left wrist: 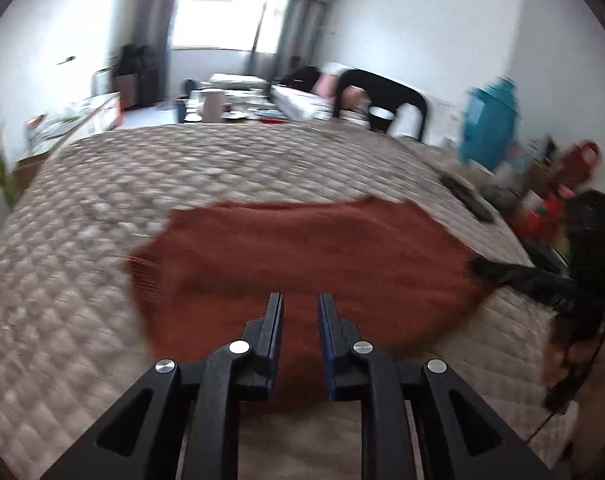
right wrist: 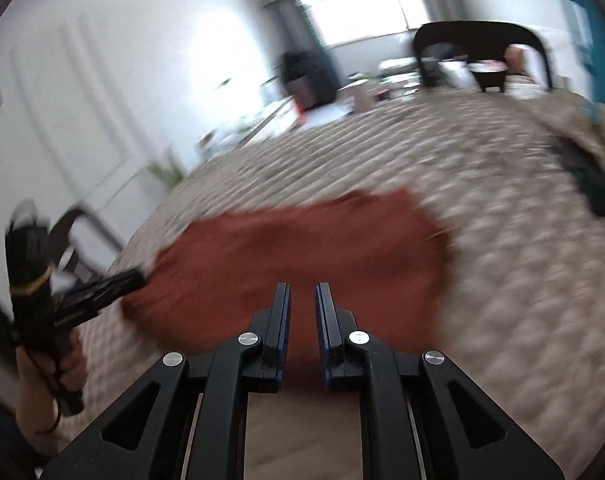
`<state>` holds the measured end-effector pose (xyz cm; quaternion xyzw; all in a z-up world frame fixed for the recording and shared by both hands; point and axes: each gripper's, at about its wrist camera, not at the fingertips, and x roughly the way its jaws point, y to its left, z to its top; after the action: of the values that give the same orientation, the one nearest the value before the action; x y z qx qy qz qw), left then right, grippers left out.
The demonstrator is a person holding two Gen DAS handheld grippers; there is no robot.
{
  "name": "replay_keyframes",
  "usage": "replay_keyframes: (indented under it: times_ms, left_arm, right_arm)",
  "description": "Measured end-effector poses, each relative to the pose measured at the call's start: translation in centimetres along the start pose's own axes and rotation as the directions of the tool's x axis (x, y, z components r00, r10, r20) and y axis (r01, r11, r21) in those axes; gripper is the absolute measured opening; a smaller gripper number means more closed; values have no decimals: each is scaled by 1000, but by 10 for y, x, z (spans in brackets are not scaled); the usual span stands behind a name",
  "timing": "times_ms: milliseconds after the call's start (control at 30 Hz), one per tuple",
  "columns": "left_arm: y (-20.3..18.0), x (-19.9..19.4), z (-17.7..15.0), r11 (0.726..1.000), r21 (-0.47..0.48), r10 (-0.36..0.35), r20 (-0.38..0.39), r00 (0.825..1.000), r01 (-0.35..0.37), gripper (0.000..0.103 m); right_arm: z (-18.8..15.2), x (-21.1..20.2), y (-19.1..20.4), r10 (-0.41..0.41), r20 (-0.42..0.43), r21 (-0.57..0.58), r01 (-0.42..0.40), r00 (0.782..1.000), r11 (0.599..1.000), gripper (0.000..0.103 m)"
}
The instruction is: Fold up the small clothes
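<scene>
A rust-red knitted garment [left wrist: 302, 256] lies spread on the quilted beige bed [left wrist: 182, 176]. It also shows in the right wrist view [right wrist: 310, 248]. My left gripper [left wrist: 300, 300] hangs over the garment's near edge, jaws a narrow gap apart with nothing between them. My right gripper [right wrist: 302, 290] is also over the near edge, jaws slightly apart and empty. From the left wrist view the right gripper [left wrist: 482, 266] touches the garment's right corner. From the right wrist view the left gripper [right wrist: 136, 278] touches its left corner. Both views are motion-blurred.
A dark flat object [left wrist: 468, 196] lies on the bed's right side, also in the right wrist view [right wrist: 590, 184]. A black chair [left wrist: 382, 100] stands beyond the bed. Clutter and a teal cabinet [left wrist: 490, 124] stand at right. A white wall [right wrist: 82, 120] is at left.
</scene>
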<state>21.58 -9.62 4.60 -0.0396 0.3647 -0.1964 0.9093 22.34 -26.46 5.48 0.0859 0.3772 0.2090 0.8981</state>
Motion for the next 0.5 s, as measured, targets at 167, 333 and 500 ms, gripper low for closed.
replay_keyframes:
  times_ms: [167, 333, 500]
  left_arm:
    - [-11, 28, -18, 995, 54, 87, -87, 992, -82, 22]
    - [19, 5, -24, 997, -53, 61, -58, 996, -64, 22]
    - [51, -10, -37, 979, -199, 31, -39, 999, -38, 22]
  right_arm:
    - [-27, 26, 8, 26, -100, -5, -27, 995, 1000, 13]
    - [-33, 0, -50, 45, -34, 205, -37, 998, 978, 13]
    - [-52, -24, -95, 116, 60, 405, -130, 991, 905, 9]
